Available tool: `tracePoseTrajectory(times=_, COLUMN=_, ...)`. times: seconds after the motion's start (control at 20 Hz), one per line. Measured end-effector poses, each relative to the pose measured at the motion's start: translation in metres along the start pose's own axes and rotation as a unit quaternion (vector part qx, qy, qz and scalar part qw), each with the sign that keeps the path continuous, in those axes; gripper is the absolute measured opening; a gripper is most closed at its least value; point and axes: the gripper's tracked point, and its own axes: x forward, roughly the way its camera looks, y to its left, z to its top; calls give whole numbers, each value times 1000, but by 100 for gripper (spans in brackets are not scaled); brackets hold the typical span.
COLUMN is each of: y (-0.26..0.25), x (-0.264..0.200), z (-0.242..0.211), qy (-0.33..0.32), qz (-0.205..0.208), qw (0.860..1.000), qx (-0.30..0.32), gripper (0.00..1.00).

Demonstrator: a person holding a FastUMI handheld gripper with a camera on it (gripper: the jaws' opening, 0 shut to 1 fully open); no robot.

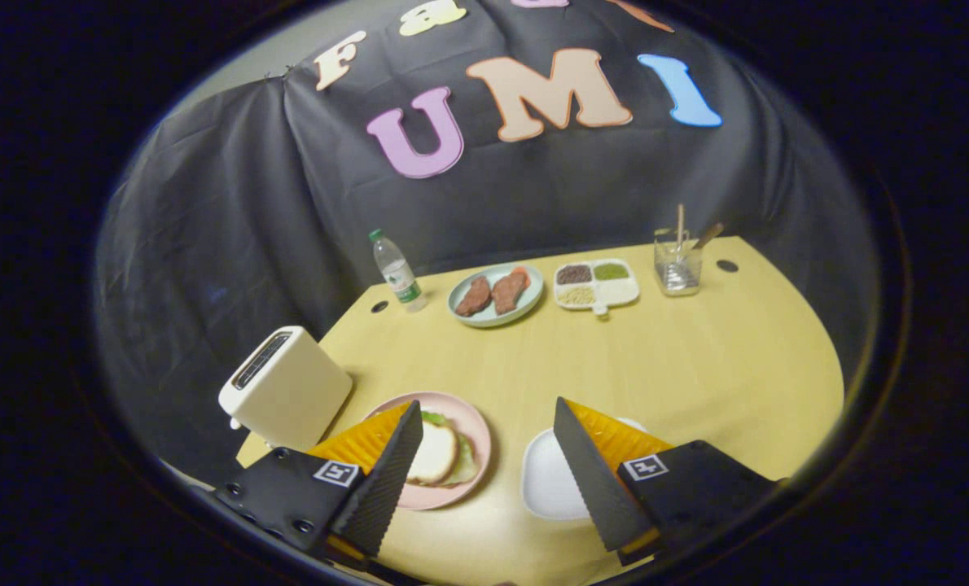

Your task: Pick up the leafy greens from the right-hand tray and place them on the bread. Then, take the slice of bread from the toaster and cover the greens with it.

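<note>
My gripper [488, 423] hangs open above the near part of the yellow table [696, 358], with nothing between its fingers. Partly behind the left finger [387, 480] lies a pink plate [476, 431]. On it a slice of bread [434, 452] rests on top of leafy greens [462, 465], whose green edges stick out around the slice. A white tray [548, 480] sits partly behind the right finger [594, 476]; its visible part is bare. The cream toaster [285, 389] stands at the table's left edge, and I cannot tell what is in its dark slot.
At the far side stand a water bottle [397, 275], a pale green plate [533, 289] with two pieces of meat, a white divided dish [598, 285] of seeds and sauces, and a clear glass [678, 264] holding sticks. The table's middle is bare wood.
</note>
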Motion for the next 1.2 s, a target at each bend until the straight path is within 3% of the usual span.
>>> tracePoseTrajectory(times=0.25, y=-39, x=-32, z=37, qy=-78, qz=-50, qw=995, qx=-39, gripper=100)
tracePoseTrajectory(times=0.55, y=-67, x=-72, z=93, qy=-180, qz=-98, qw=976, qx=-76, gripper=100)
tracePoseTrajectory(times=1.2, y=-71, x=-119, z=160, qy=-277, qz=-127, qw=946, qx=-115, gripper=100)
